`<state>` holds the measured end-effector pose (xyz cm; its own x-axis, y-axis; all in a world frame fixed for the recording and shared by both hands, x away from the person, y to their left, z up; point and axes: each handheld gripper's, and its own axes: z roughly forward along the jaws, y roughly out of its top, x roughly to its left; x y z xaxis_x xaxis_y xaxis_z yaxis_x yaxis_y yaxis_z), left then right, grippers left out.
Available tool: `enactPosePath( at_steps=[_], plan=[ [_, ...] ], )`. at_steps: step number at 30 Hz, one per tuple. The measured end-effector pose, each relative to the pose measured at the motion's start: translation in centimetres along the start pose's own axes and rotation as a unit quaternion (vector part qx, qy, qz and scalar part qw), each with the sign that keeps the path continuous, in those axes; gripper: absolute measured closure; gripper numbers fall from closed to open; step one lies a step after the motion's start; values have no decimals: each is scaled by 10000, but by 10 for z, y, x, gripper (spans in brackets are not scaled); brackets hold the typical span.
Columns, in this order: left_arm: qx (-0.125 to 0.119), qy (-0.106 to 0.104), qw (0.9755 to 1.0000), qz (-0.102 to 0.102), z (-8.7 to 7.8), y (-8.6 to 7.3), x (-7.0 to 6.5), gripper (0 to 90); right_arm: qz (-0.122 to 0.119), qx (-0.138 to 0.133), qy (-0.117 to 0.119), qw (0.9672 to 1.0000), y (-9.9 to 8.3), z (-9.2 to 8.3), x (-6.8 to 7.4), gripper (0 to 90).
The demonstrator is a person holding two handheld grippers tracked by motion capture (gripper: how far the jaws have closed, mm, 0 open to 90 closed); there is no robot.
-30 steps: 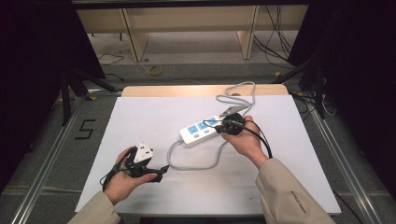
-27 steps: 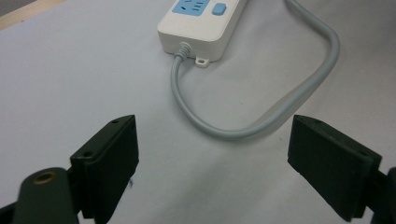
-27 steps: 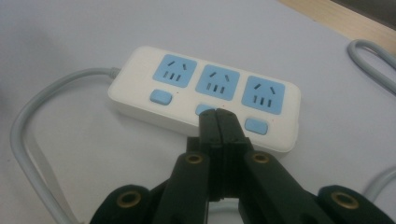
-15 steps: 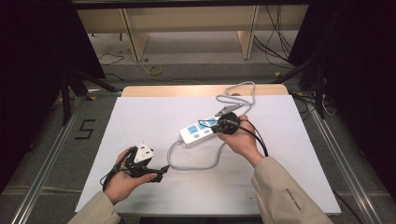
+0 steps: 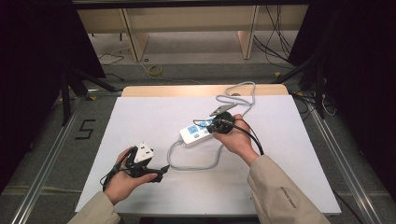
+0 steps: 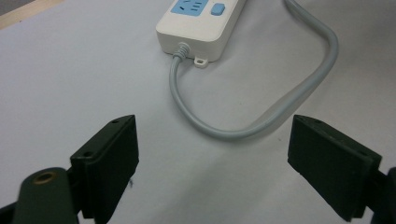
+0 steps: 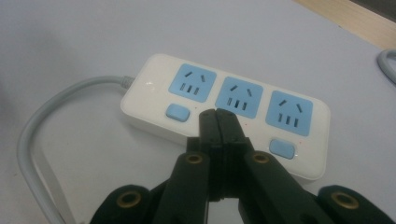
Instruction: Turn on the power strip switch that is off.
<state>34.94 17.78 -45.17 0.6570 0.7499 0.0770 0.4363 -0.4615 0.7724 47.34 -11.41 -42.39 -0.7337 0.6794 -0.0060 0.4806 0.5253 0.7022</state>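
A white power strip (image 5: 195, 134) with three blue sockets and blue switches lies mid-table on the white board. Its grey cable (image 5: 196, 163) loops toward the front. My right gripper (image 5: 212, 127) is shut, with nothing between its jaws. In the right gripper view its tips (image 7: 218, 114) sit over the strip (image 7: 149, 93) just below the middle socket, between two visible switches; I cannot tell if they touch. My left gripper (image 5: 156, 170) rests in the hand at the front left, open and empty. Its jaws (image 6: 212, 128) face the cable loop (image 6: 299, 98) and the strip's end (image 6: 196, 28).
The white board (image 5: 289, 154) covers most of the table, with a wooden strip (image 5: 163, 91) showing at the back. More grey cable (image 5: 245, 93) coils at the back edge. A black cable (image 5: 254, 140) trails from the right gripper.
The right hand has edged a little to the left over the strip. The left hand has stayed put.
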Motion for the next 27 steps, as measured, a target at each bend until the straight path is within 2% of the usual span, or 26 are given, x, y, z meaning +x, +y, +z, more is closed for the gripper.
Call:
enactPosePath(
  at_steps=[27],
  plan=[
    [-18,-3,10000,1,0,0,0,160,-84,149,72,9998,9,14,7,900]
  ],
)
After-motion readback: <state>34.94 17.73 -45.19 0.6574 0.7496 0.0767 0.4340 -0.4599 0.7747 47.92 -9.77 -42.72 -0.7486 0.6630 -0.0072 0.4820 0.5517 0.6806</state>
